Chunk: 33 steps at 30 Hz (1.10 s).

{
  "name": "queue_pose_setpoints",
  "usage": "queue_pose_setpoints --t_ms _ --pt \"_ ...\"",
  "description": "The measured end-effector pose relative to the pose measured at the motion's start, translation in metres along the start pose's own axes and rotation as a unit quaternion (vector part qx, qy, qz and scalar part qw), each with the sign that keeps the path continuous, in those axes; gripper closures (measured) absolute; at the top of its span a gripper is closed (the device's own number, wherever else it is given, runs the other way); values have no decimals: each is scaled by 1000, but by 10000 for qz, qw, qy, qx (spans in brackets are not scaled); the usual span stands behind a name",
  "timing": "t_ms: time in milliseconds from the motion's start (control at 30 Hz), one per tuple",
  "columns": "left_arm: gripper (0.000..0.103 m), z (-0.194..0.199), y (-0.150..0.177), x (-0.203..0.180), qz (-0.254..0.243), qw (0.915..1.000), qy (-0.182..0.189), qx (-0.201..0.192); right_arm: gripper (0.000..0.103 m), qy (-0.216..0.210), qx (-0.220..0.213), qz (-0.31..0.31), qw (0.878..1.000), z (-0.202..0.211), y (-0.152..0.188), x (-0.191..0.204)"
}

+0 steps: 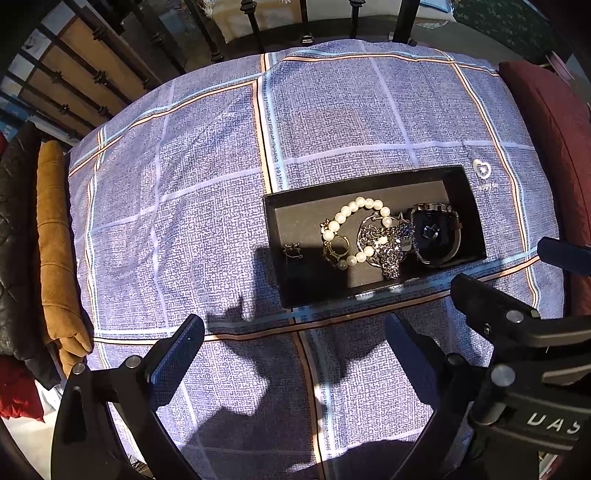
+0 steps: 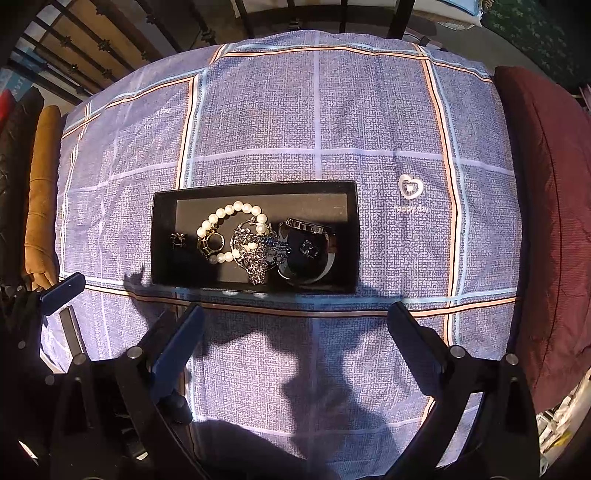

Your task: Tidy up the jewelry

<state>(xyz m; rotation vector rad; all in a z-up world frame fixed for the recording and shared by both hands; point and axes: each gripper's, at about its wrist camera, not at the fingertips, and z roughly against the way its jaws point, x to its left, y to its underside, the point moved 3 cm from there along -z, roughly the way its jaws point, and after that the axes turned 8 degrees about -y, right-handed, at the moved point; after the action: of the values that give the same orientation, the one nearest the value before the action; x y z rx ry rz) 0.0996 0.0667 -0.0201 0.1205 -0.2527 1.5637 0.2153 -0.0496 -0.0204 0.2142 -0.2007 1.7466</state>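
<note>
A black rectangular box (image 1: 465, 177) (image 2: 162, 206) lies on the blue checked bedspread. Inside it sit a white pearl bracelet (image 1: 341, 218) (image 2: 221, 212), a small dark earring (image 1: 292, 250) (image 2: 178, 240), a gold ring (image 1: 338, 246) (image 2: 211, 242), a sparkly dark chain pendant (image 1: 388, 251) (image 2: 258, 258) and a dark watch (image 1: 436, 236) (image 2: 308, 251). My left gripper (image 1: 295, 336) hovers open just short of the box's near-left side, nothing between its fingers. My right gripper (image 2: 295, 325) hangs open in front of the box's near edge, also holding nothing. The right gripper's fingers (image 1: 480, 299) show at the right of the left wrist view.
The bedspread (image 2: 332, 110) covers a bed with a black metal rail (image 1: 255, 22) at the far end. A tan cushion (image 1: 55, 240) and dark clothing lie along the left side. A maroon pillow (image 2: 546, 184) lines the right side.
</note>
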Motion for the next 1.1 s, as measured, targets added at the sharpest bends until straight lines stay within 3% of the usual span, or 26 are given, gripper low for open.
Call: queue_pose_setpoints --t_ms 1100 --pt "7 -2 -1 1 24 10000 18 82 6 12 -18 10 10000 0 -1 -1"
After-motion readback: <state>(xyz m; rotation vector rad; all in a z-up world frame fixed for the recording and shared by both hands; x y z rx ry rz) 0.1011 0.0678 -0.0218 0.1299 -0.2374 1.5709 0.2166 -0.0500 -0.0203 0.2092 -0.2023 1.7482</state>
